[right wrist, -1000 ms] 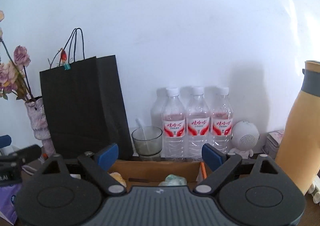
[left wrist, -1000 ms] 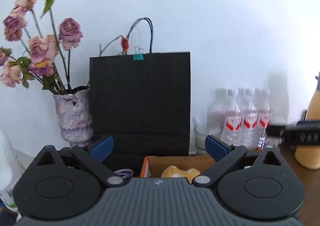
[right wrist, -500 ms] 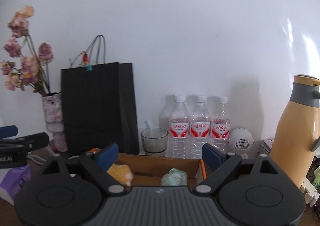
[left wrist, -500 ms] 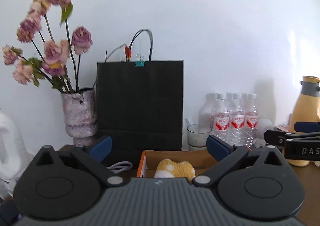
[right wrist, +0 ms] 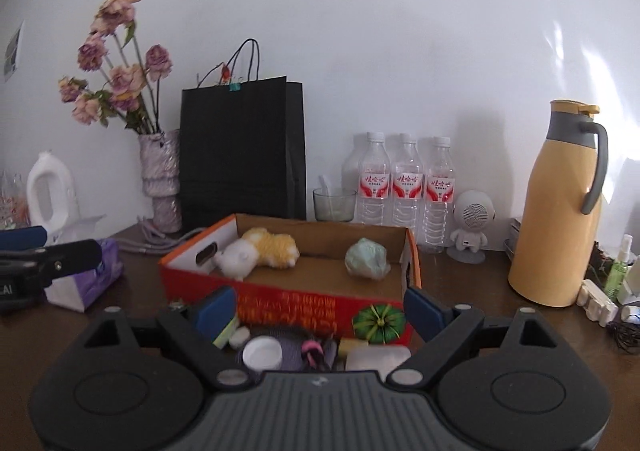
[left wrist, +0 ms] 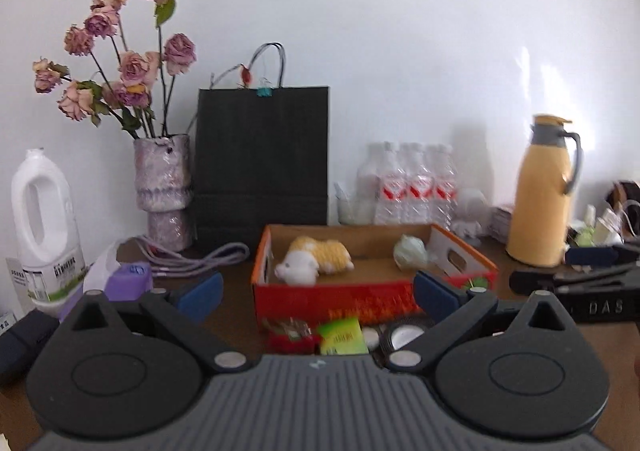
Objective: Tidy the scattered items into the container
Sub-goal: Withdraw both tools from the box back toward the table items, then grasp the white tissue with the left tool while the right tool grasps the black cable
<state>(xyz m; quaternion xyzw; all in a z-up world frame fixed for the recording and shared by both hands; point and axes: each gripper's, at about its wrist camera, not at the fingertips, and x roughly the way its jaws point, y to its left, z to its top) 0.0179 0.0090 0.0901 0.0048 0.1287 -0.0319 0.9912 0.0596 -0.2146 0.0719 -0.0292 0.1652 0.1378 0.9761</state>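
You have a plush toy [right wrist: 256, 251] and a pale green bundle [right wrist: 366, 259] in the cardboard box [right wrist: 320, 301], while a green pumpkin [right wrist: 379, 323], white cap [right wrist: 262, 353] and packets wait on the worktop [right wrist: 480, 291] before it, and both your left tongs [left wrist: 316, 293] and right tongs [right wrist: 320, 309] gape empty

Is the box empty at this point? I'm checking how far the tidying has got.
No, the cardboard box already holds a yellow-and-white plush toy and a pale green bundle.
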